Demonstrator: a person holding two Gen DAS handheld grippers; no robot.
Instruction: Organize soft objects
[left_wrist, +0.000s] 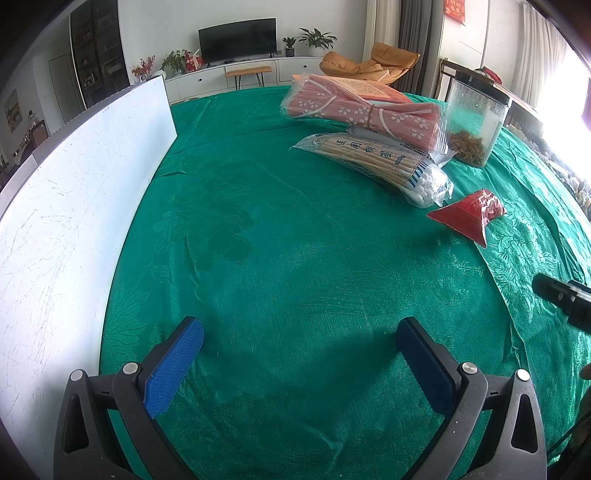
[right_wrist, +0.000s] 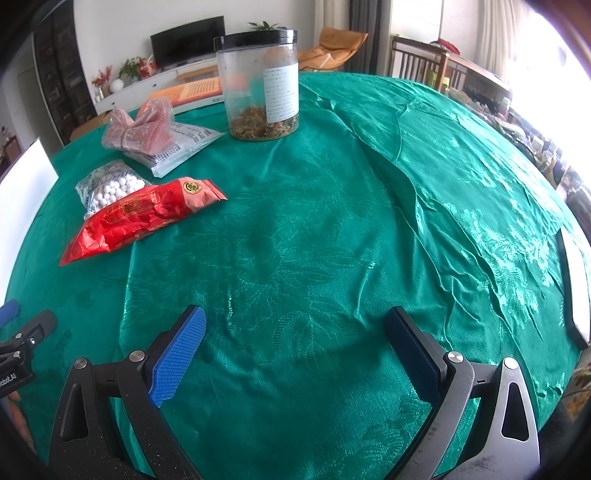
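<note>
A red foil packet (right_wrist: 140, 218) lies on the green tablecloth (right_wrist: 295, 229); it also shows in the left wrist view (left_wrist: 469, 214). Behind it lies a clear bag of cotton swabs (right_wrist: 110, 188) (left_wrist: 380, 166), a pink flowered bundle in plastic (left_wrist: 362, 107) (right_wrist: 140, 125) and a white printed pouch (right_wrist: 181, 147). My left gripper (left_wrist: 299, 332) is open and empty over bare cloth. My right gripper (right_wrist: 295, 321) is open and empty, to the right of the packets and well short of them.
A clear jar with a black lid (right_wrist: 262, 85) (left_wrist: 472, 118) holds dried bits at the back. A white board (left_wrist: 66, 221) lies along the left side of the table. Orange paper (right_wrist: 195, 90) lies behind the bundle. Chairs (right_wrist: 417, 62) stand beyond the table.
</note>
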